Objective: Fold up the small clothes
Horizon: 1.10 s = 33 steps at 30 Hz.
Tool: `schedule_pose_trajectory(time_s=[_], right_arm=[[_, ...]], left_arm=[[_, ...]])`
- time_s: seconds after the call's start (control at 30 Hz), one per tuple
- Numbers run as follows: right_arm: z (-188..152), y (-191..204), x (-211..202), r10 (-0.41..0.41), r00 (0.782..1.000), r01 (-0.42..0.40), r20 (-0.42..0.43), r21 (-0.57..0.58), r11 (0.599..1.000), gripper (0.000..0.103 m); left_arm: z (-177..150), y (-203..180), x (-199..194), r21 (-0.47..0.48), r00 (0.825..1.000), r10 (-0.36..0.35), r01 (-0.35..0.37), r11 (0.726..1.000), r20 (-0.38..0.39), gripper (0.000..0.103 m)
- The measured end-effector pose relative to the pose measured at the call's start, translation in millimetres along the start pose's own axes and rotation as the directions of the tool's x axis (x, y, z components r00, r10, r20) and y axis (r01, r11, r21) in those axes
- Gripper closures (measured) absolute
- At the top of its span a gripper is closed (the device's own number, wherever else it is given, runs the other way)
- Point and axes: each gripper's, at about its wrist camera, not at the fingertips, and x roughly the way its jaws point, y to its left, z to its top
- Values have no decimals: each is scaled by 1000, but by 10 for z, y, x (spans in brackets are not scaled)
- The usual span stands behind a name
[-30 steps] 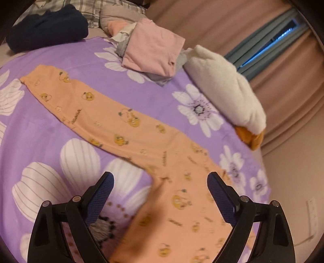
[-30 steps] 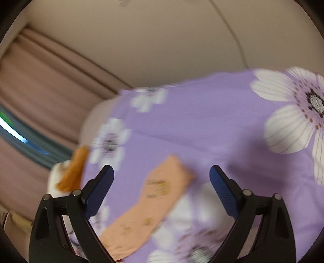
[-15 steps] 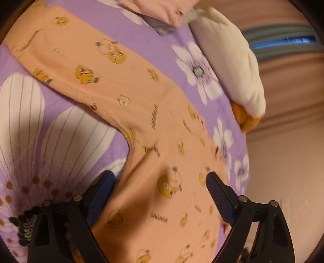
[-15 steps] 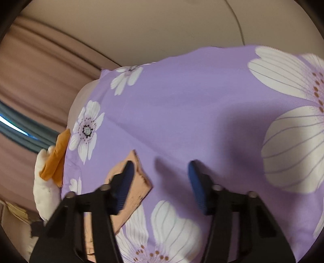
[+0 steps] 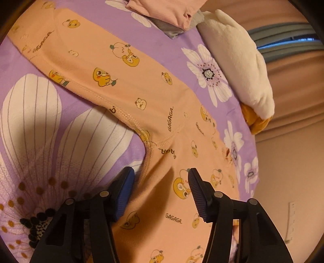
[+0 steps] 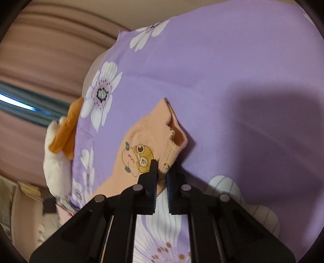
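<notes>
Peach baby trousers (image 5: 125, 81) with cartoon prints lie flat on the purple flowered bedsheet (image 5: 30, 121). One leg runs to the upper left, and the crotch seam sits mid-view. My left gripper (image 5: 160, 194) is low over the cloth just below the crotch. Its jaws are closing with the trouser edge between them, and the pads stand apart from the cloth. In the right wrist view, a hem corner of the trousers (image 6: 141, 149) rises off the sheet. My right gripper (image 6: 162, 178) is closing, almost shut, and pinches that corner.
A white plush toy with an orange part (image 5: 239, 66) lies at the bed's far edge, also the plush toy (image 6: 58, 145) left of the hem. A pile of folded pink and grey clothes (image 5: 168, 12) sits beyond the trousers. Curtains (image 5: 293, 85) hang behind.
Both grippers came down onto the trousers. The left jaws narrowed around the edge below the crotch. The right jaws went from wide open to pinching the hem corner.
</notes>
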Motion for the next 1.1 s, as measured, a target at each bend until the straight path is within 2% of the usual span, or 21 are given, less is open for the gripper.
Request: schedule_pose_trajectory(time_s=[0.1,0.17,0.23,0.33,0.4,0.5,0.53,0.57,0.6,0.63,0.67,0.7,0.73,0.8,0.87,0.93,1.0,1.03,1.07,1.1], right_arm=[[-24,138,-90,-65,998,66,19,-45,997,94],[-92,471,-142,-85,995,92,48,-170,981,94],[-207,831,-175,-41,998,54,56,-258,965,94],[-542,1523,-136,79,997,-76,-7,-345,935,95],[-964,2075,-22,146,985,-169,-87,-420,891,96],[-1835,2808,255,185,954,-287,-237,-529,799,96],[-2228,3033,408,168,939,-319,-302,-570,757,96],[-2460,3152,531,149,929,-333,-339,-589,737,96],[-2829,3273,705,105,912,-350,-397,-618,704,95],[-3040,3313,808,76,899,-363,-432,-636,681,92],[-3318,3349,934,22,882,-375,-472,-672,639,92],[-3458,3343,992,-15,884,-360,-468,-699,618,92],[-3533,3311,1005,-28,895,-340,-444,-724,601,89],[-3488,3299,980,-19,903,-340,-429,-743,576,82],[-3332,3257,801,2,917,-330,-398,-758,562,62],[-3113,3196,532,48,949,-285,-313,-780,557,50],[-2899,3033,177,103,975,-222,-199,-808,546,50],[-2798,2919,55,111,983,-182,-144,-810,557,50],[-2736,2813,17,92,990,-141,-107,-807,573,49],[-2650,2704,34,64,995,-96,-72,-794,600,49]], left_arm=[[-4,-68,19,27,999,40,-40,999,6,47],[-6,-116,31,40,998,69,-69,997,15,47],[-25,-153,43,59,994,100,-103,993,48,52],[-53,-247,75,116,982,176,-183,976,65,59],[-53,-250,79,119,980,190,-197,973,67,60],[-12,-151,45,71,989,144,-147,987,44,60],[3,-111,28,51,992,121,-123,991,35,60],[21,-69,13,32,994,102,-103,994,24,60],[47,-23,-4,5,997,80,-81,997,14,60],[68,13,-13,-21,998,61,-61,998,6,60],[75,29,-21,-36,999,50,-50,998,0,60],[78,25,-25,-41,999,48,-48,998,-4,60],[73,-4,-29,-29,998,63,-63,998,-6,60],[48,-173,-64,45,992,129,-130,991,6,60],[-4,-395,-137,139,985,172,-173,975,24,59],[-84,-625,-272,223,994,106,-110,968,32,59],[-169,-768,-439,245,999,-20,10,969,41,59],[-207,-805,-488,237,994,-104,96,967,22,57],[-234,-825,-477,225,988,-153,151,962,-11,51],[-270,-841,-387,210,979,-187,200,957,-82,49]])
